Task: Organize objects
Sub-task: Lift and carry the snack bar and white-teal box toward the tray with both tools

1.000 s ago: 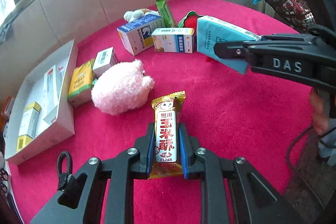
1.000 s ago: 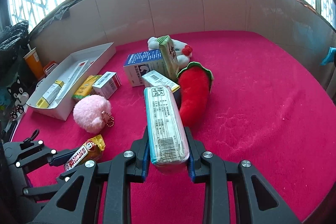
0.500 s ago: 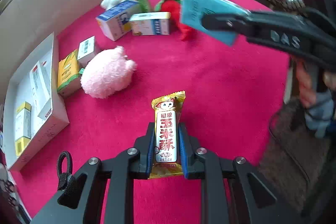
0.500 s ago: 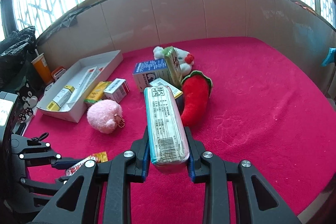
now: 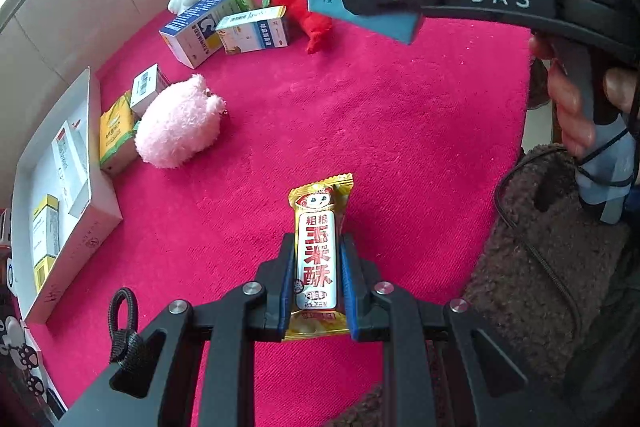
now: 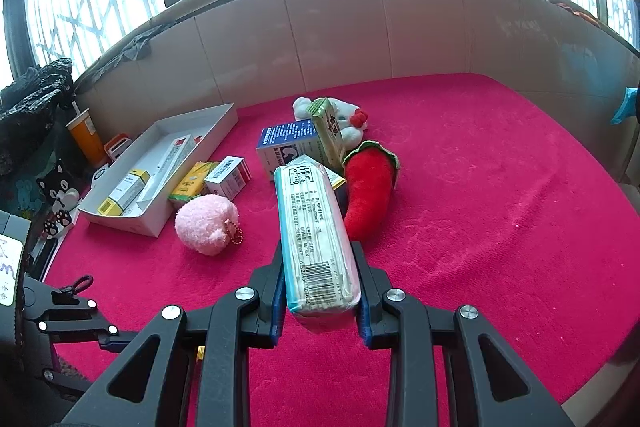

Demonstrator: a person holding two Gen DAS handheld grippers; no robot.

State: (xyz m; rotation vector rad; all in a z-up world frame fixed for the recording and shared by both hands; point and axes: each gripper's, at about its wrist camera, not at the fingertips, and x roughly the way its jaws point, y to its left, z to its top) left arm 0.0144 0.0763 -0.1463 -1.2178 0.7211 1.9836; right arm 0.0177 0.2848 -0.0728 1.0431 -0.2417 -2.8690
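My left claw [image 5: 316, 279] clamped on yellow snack bar [image 5: 318, 255], held above red cloth [image 5: 400, 131]. My right claw [image 6: 318, 291] gripping tissue pack [image 6: 312, 235] (barcode end nearest camera), also off cloth. Pink plush [image 5: 178, 125] lies just beside white tray [image 5: 90, 211]. Red plush pepper [image 6: 368, 191] near cluster of boxes.

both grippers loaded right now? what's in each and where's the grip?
Yes. Left gripper pinches the yellow snack bar across its lower half, top sticking out. Right gripper clamps the light blue tissue pack by its long sides near the barcode end.
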